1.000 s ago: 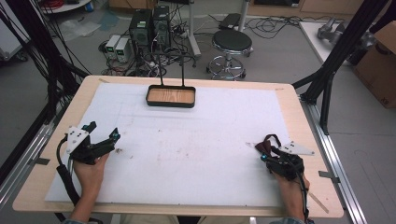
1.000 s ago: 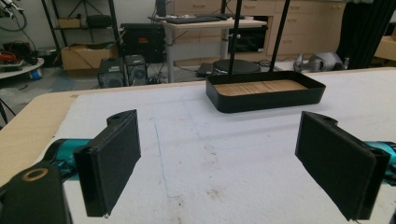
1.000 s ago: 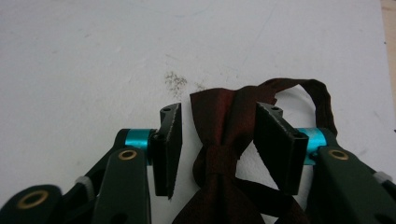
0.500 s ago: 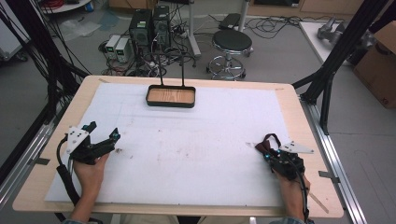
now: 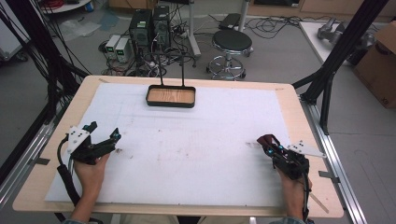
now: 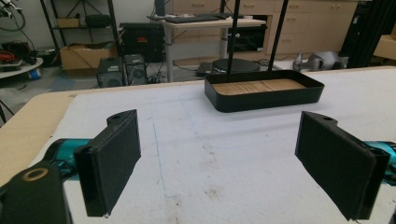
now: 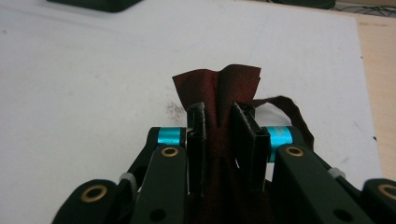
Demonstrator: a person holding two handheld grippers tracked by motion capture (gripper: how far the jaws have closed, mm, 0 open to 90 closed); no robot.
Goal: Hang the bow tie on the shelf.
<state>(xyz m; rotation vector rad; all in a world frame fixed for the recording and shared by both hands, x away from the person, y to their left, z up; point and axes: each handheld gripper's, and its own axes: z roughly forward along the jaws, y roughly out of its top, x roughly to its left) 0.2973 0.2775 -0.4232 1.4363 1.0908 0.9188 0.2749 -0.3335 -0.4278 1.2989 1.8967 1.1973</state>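
A dark red cloth [image 7: 218,88] is sitting pinched between the jaws of my right gripper [image 7: 222,140], its folded edge sticking up past the fingertips and a thin strap of the same fabric looping off to one side. I am holding it low over the white mat [image 5: 196,140] near the right edge of the table [image 5: 299,107]. My left gripper [image 5: 100,137] is resting at the mat's left side with its jaws spread wide apart, holding nothing. Well beyond both, a black tray [image 5: 171,96] with a wooden floor is sitting at the mat's far edge.
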